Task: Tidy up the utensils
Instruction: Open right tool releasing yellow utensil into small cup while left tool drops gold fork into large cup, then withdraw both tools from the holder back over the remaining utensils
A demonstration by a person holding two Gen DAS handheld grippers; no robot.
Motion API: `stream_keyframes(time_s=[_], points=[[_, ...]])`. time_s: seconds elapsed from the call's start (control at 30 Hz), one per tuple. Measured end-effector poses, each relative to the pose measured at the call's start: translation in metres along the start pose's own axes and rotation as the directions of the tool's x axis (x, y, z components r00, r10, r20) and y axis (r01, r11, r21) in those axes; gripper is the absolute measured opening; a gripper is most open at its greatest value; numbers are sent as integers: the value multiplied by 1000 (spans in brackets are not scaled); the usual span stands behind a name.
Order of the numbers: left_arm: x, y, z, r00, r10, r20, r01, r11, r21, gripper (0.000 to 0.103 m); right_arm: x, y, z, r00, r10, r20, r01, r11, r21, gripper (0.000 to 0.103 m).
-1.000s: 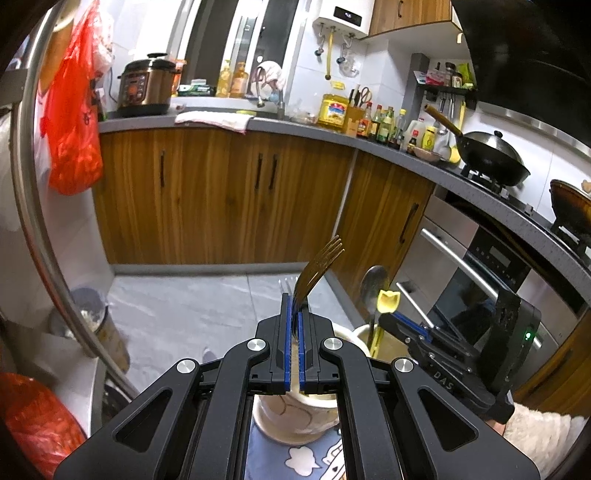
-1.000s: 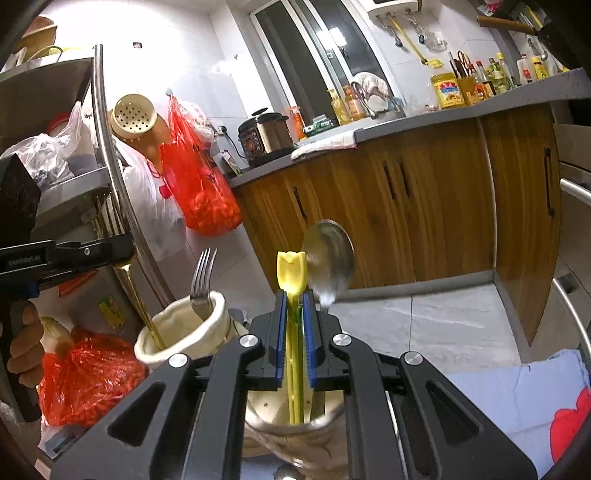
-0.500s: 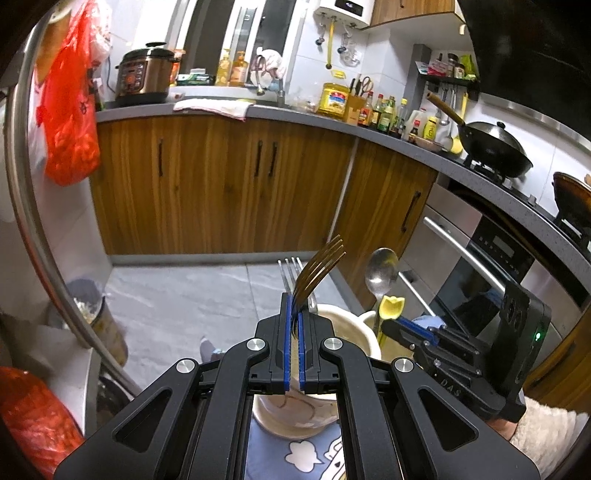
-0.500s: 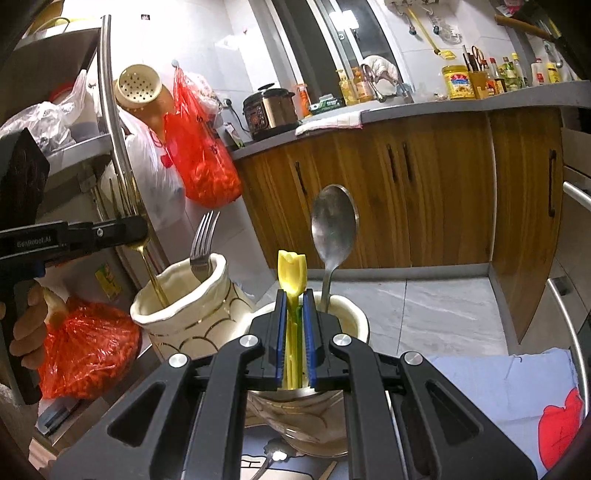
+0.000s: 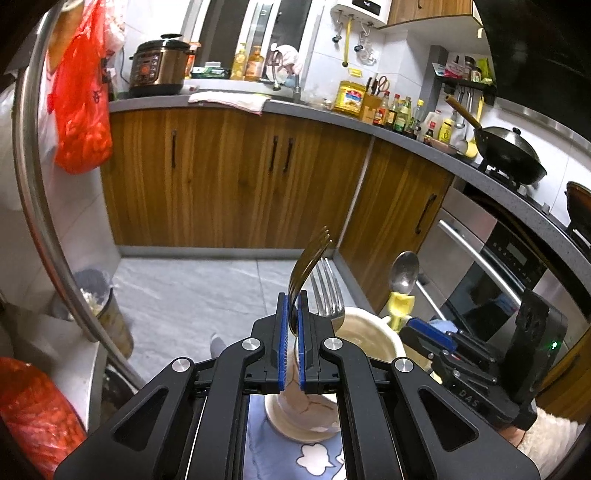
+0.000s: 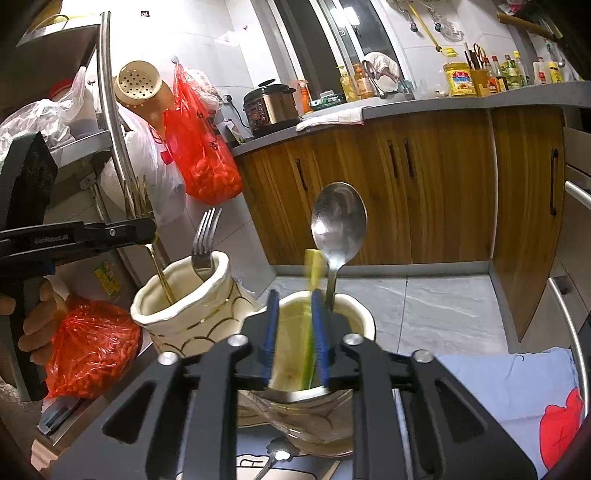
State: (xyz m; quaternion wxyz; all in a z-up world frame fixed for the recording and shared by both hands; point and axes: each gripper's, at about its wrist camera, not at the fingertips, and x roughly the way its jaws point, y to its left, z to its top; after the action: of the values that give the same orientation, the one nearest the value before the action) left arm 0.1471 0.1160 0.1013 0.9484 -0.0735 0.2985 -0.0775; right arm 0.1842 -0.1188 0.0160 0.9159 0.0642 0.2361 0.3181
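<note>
The left gripper [image 5: 291, 325] clamps a gold fork [image 5: 308, 264], tines up, its handle down in a cream holder [image 6: 184, 299] beside a steel fork [image 6: 205, 238]; the right gripper [image 6: 295, 332] stands parted, a blurred yellow utensil [image 6: 312, 273] loose by its right pad inside the second holder [image 6: 354, 317]; a spoon [image 6: 338, 221] just beyond.

Gold fork [image 5: 308, 258], yellow utensil [image 6: 312, 273], cream gold-lined holders [image 6: 184, 314], blue fingers [image 5: 282, 343]

Wood cabinets [image 5: 236, 181] under grey counter [image 5: 314, 110]; grey tile floor [image 5: 192, 291]; white tiled walls [image 6: 236, 48]; oven [image 5: 491, 273] at right; dark window [image 5: 266, 33] behind sink; red bag [image 5: 83, 107] hung at left.
</note>
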Motion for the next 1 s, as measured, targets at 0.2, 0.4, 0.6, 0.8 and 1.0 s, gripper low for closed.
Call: stream_keyframes(time_s=[0.2,0.4,0.6,0.8,1.0], points=[[-1,4,-2,1000,0,-4,0,1000,-4,10,-5,3,1,1000,-6,12,6,1000,-5,31],[-5,3,-4,1000,2,0,-2,1000,0,20,-19,6,7,1000,-11,24,11,1000,-8,42],[-13,0,-7,1000,-4,7,4,1000,-1,29,-49,11,10,998,-55,25,56,998,-28,57],[-30,-9,-18,1000,-4,20,3,1000,12,57,-79,10,7,994,-105,-3,105,994,-27,72],[-44,-14,-38,999,34,19,-34,999,7,81,-106,7,-5,991,-129,-39,129,992,-16,85]])
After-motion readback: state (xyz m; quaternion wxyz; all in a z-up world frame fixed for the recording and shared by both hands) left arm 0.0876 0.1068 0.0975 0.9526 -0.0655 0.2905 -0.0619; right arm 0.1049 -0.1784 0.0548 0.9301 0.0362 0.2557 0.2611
